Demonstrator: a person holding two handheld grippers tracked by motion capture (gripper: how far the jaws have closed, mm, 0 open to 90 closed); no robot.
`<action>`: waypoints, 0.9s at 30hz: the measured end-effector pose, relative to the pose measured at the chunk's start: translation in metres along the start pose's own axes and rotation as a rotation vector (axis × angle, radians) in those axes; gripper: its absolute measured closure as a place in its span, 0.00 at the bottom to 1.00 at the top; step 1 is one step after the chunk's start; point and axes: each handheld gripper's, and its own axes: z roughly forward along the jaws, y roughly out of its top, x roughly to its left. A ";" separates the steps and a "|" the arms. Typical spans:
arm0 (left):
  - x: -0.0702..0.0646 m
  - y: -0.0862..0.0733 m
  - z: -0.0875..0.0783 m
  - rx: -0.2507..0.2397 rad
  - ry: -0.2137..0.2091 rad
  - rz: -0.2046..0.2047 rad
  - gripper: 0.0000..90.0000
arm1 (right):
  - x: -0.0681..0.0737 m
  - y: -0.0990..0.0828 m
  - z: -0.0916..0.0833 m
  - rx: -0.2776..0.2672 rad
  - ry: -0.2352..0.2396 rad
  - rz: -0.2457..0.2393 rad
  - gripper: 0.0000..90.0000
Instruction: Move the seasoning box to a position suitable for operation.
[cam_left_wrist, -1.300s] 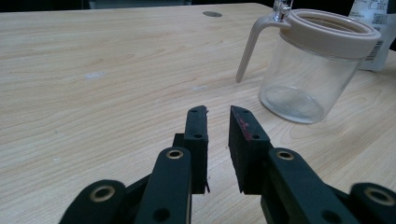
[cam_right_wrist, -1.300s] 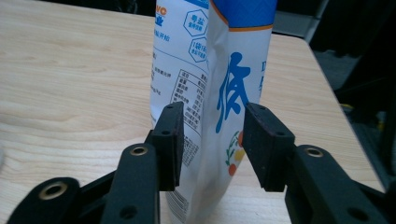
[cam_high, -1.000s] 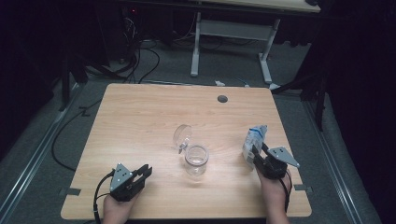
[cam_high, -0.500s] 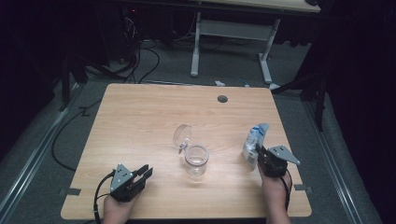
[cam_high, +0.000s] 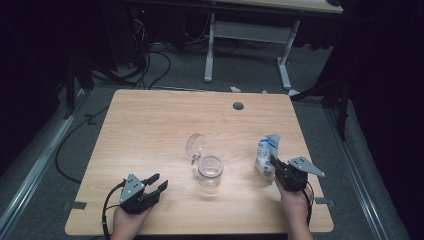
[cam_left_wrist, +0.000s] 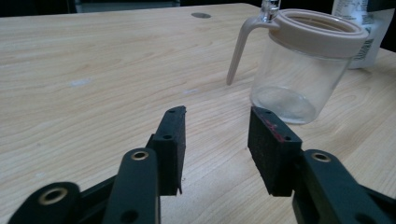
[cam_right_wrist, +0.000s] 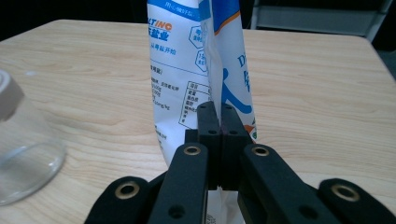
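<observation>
On my left gripper (cam_high: 152, 183) I see black linkage arms with brass-ringed pivot holes, ending in flat black foam-faced fingers (cam_left_wrist: 171, 140); one pad carries a faint red streak. A grey three-cornered plate with small screws caps its body, and a black cable loops back from it. My right gripper (cam_high: 274, 165) is the same build: black arms, brass eyelets, grey plate, black cable along the wrist. Both forearms are bare, no sleeves.

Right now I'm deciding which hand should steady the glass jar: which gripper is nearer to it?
Left, narrowly. The left gripper sits open just toward the person and left of the glass jar, jaws aimed at it. The right gripper is farther off to its right, clamped on the white and blue bag.
</observation>
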 end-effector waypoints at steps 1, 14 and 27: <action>-0.001 0.000 0.000 0.000 0.002 0.013 0.60 | 0.001 0.001 0.000 0.008 0.006 -0.006 1.00; -0.005 -0.001 0.000 -0.024 -0.074 0.031 0.49 | 0.011 0.031 -0.010 0.141 0.037 -0.051 1.00; -0.006 -0.004 0.001 -0.042 -0.032 0.018 0.46 | 0.023 0.052 -0.020 0.283 0.100 -0.122 1.00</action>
